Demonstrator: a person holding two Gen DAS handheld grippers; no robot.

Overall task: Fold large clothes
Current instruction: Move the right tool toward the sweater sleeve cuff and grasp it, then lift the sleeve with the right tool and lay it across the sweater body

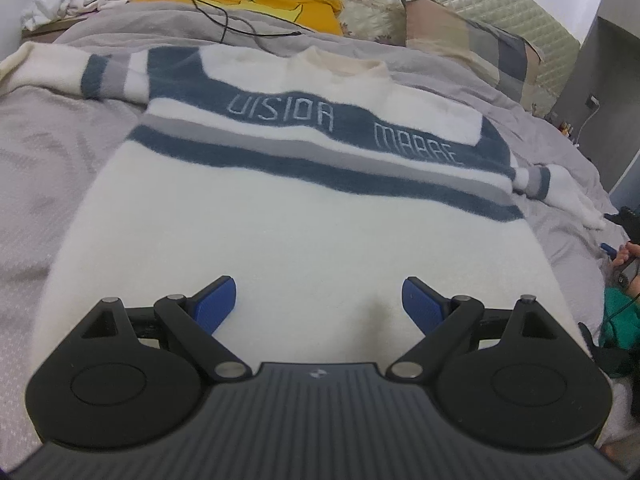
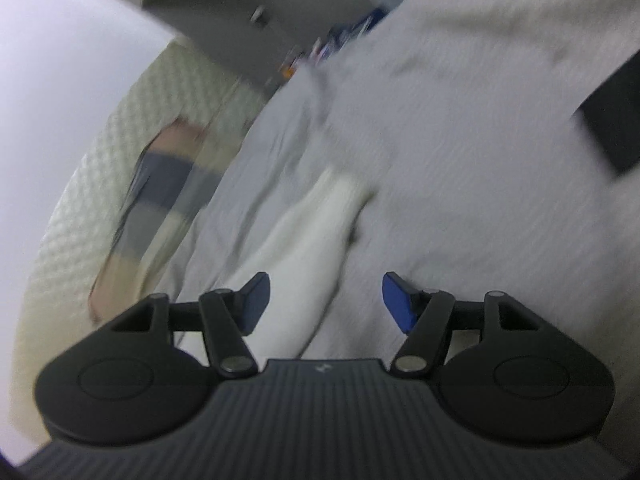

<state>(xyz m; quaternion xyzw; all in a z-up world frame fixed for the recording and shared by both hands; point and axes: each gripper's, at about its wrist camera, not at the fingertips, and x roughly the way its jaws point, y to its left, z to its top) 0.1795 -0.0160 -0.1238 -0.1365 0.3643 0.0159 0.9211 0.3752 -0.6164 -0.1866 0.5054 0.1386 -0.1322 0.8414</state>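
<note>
Left wrist view: my left gripper (image 1: pixel 319 303) hovers wide open and empty over the near hem of the sweater (image 1: pixel 280 208), which lies flat, front up, on the grey bedsheet (image 1: pixel 48 168); it looks soft, fuzzy and fairly bulky, so I'd pinch it at the hem corners or shoulders, with free sheet left and right, pillows (image 1: pixel 472 48) and a cable (image 1: pixel 224 20) far. Right wrist view, blurred: my right gripper (image 2: pixel 323 301) stands part open, gripping nothing, the white sleeve (image 2: pixel 316 236) between its pads, untouched, with bare sheet right and the bed edge beyond.
</note>
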